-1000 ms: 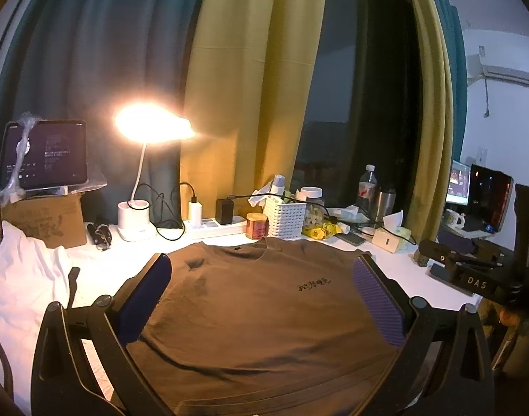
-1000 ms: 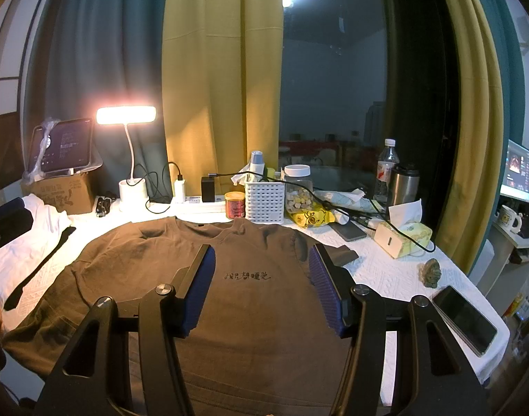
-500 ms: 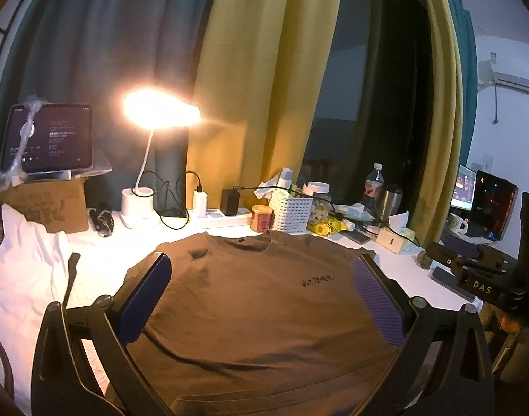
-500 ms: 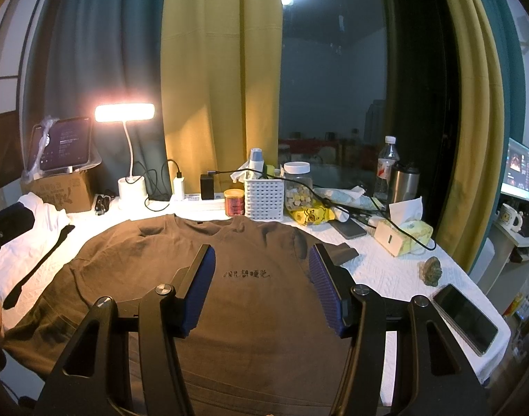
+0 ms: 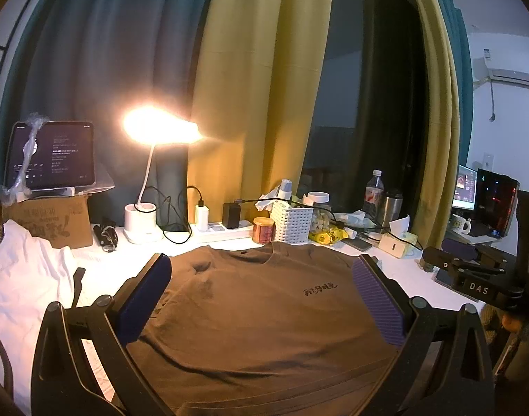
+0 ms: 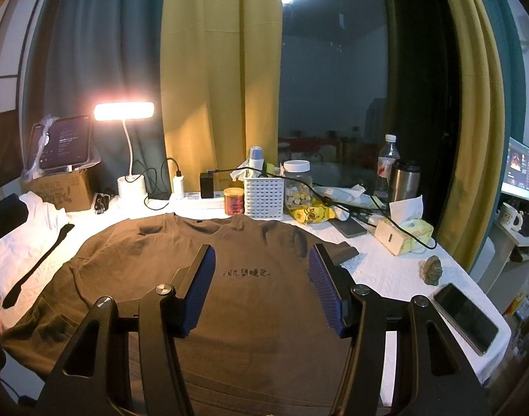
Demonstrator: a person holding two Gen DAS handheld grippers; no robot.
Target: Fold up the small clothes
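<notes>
A brown T-shirt (image 5: pixel 264 319) with a small black print lies spread flat, front up, on the white tablecloth (image 6: pixel 386 277), collar toward the window. My left gripper (image 5: pixel 261 261) hovers over its lower half, open wide with nothing between the blue pads (image 5: pixel 146 298). In the right wrist view the same shirt (image 6: pixel 143 277) fills the middle. My right gripper (image 6: pixel 261 251) is open above the print, and its pads (image 6: pixel 198 287) hold nothing. A white garment (image 5: pixel 18 277) lies crumpled at the table's left.
Along the back stand a lit desk lamp (image 6: pixel 124 111), a tablet on a cardboard box (image 6: pixel 61 138), a power strip, a white basket (image 6: pixel 263 196), a red can, a jar, a bottle and a flask. A tissue box (image 6: pixel 403 235) and a phone (image 6: pixel 465 317) lie right. A black strap (image 6: pixel 39 260) lies left.
</notes>
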